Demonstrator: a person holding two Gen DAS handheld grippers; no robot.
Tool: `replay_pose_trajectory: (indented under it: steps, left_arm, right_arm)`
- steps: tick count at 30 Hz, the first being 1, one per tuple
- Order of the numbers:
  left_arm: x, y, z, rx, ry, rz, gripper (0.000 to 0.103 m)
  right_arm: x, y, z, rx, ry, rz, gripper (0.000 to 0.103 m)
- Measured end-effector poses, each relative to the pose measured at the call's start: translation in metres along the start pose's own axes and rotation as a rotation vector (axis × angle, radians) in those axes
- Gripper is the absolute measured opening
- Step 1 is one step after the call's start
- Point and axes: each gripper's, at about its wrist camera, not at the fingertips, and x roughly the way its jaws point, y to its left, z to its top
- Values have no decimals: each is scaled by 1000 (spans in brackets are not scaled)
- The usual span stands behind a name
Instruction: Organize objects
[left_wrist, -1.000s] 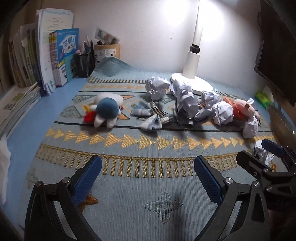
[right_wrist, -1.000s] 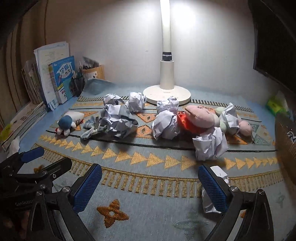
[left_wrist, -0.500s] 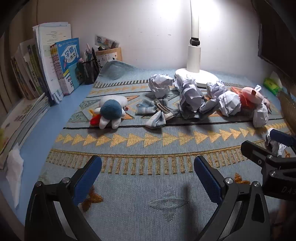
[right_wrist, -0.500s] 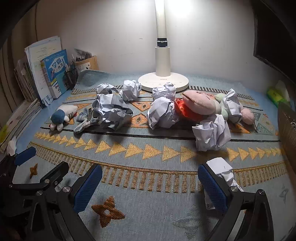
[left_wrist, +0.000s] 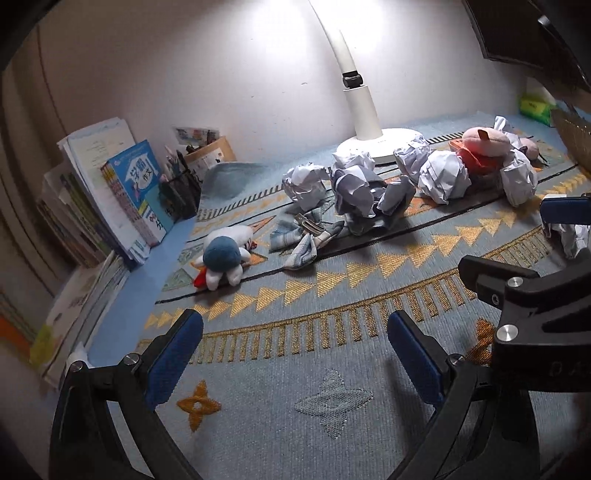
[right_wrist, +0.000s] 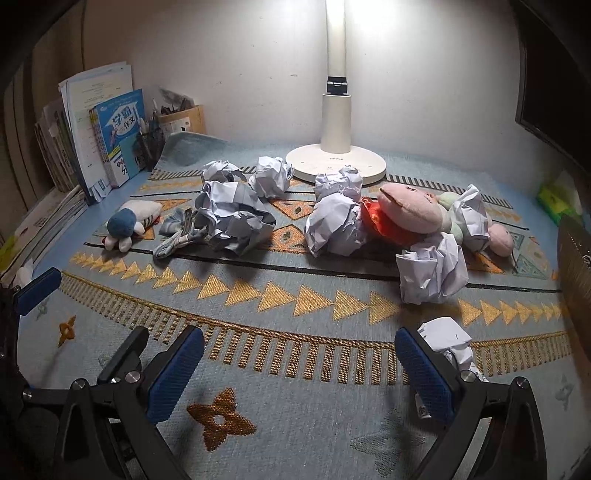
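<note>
The right hand-held gripper (right_wrist: 299, 369) hovers low over the patterned blue-and-gold mat (right_wrist: 295, 295) with its blue-padded fingers spread wide apart and nothing between them; a small crumpled paper ball (right_wrist: 448, 341) lies on the mat just beside its right finger. The left hand-held gripper (left_wrist: 295, 354) is likewise spread wide and empty above the near edge of the mat, on the side away from that small ball. Taking the white desk lamp (right_wrist: 335, 158) at the back of the surface as the landmark, the clutter stretches in a loose row across the mat in front of its round base. Directly in front of the base sits a large paper wad (right_wrist: 336, 229), touching a pink and red plush toy (right_wrist: 410, 218) that lies to the lamp's right with more crumpled paper around and against it, including a wad (right_wrist: 432, 273) nearer the grippers. To the lamp's left are further paper balls (right_wrist: 236, 218), then a crumpled checked cloth (right_wrist: 177, 236) touching them, and farther left a small blue-and-white plush octopus (right_wrist: 127, 223) lying apart. Far left of the lamp, against the wall, stand upright books (right_wrist: 118, 136) and a dark pen holder (right_wrist: 149, 146).
</note>
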Motion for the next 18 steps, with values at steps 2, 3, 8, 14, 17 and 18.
replay_pose_trajectory:
  steps: [2, 3, 8, 14, 17, 18]
  left_arm:
    - [3, 8, 1, -39, 15, -7, 100]
    - [6, 10, 1, -54, 31, -15, 100]
    - [16, 16, 1, -94, 90, -43, 100]
    - [15, 14, 0, -86, 85, -33, 100]
    - [14, 12, 0, -77, 85, -32, 100]
    - [14, 11, 0, -74, 86, -34, 100]
  right_arm:
    - [0, 1, 0, -3, 1, 0, 103]
    - [1, 1, 0, -3, 2, 0, 103]
    - [-1, 1, 0, -5, -7, 1, 103]
    - [-2, 3, 0, -11, -13, 5, 103]
    - [-1, 3, 1, -11, -7, 11, 103]
    - [0, 3, 1, -12, -5, 13, 103]
